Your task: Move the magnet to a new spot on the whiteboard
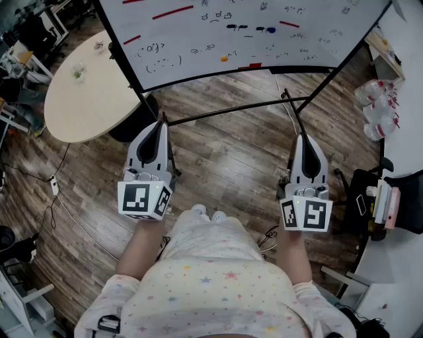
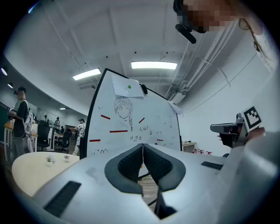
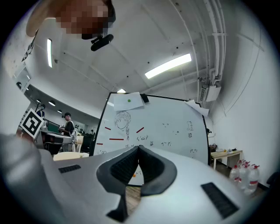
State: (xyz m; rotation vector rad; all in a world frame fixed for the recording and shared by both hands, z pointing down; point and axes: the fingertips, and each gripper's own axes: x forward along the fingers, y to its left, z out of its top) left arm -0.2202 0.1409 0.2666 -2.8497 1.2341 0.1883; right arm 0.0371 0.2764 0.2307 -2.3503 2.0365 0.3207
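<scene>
Left claw: the left claw (image 1: 160, 125) is clamped right down, pad against pad, with nothing in it, and it points roughly level at the board.
Right claw: same on the other side. The right claw (image 3: 139, 148) has its tips together and is empty.
Board: the big white whiteboard (image 1: 198, 36) on its black frame is well apart from both claws, so no approach has been made yet, by my reading.
Magnets: they're all up on the board. There are flat red bar magnets (image 1: 173, 12), a small orange round magnet (image 1: 224, 59), a blue magnet (image 1: 269, 30), and a green round magnet (image 2: 129, 86) pinning a sheet of white paper (image 2: 121, 84) at the top edge. I can't tell which one the task means.
Risk, shut claws: if they arrive closed like this, the tips will only nudge a magnet along the surface. They need to open first.
Risk, thin edges: the red bars look flush to the board, so the pads could slip off, or the magnet could drag and smear the marker drawings (image 2: 123, 109).
Risk, green one: lift it and the paper likely drops.
Risk, footing: the black stand legs (image 1: 225, 112) reach across the wood-plank floor (image 1: 225, 165) between the person and the board, and a bumped leg could rock the board.
Risk, release: let go before the magnet seats and it probably falls to the floor.
</scene>
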